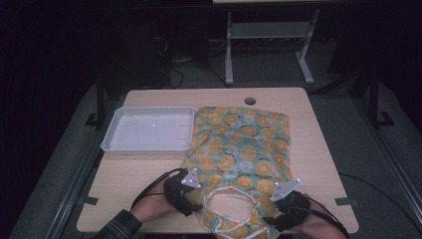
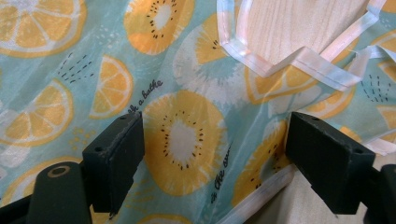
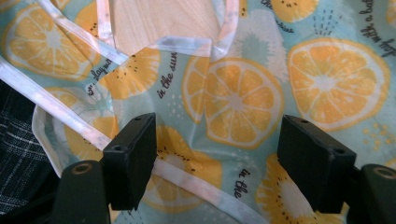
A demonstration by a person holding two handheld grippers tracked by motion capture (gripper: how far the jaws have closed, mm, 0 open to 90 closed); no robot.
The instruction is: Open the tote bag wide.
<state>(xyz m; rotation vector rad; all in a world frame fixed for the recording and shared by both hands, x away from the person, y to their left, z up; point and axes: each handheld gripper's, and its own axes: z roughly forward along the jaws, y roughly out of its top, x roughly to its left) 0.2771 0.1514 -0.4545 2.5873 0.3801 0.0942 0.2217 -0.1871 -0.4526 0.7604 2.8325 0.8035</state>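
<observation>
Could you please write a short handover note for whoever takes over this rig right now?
Left gripper: open over the apron's near left edge, holding nothing.
Right gripper: open over its near right part, holding nothing.
Apron lies spread on the table, white straps looped at the near end. White tray sits at the far left, touching the apron's edge.
Done: apron laid out.
Left: probably folding; nothing folded yet.

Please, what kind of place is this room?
Probably a lab or workshop recording station, not a home: a plain wooden table on grey floor, a metal frame stand behind it, and loose cables on the floor.
</observation>
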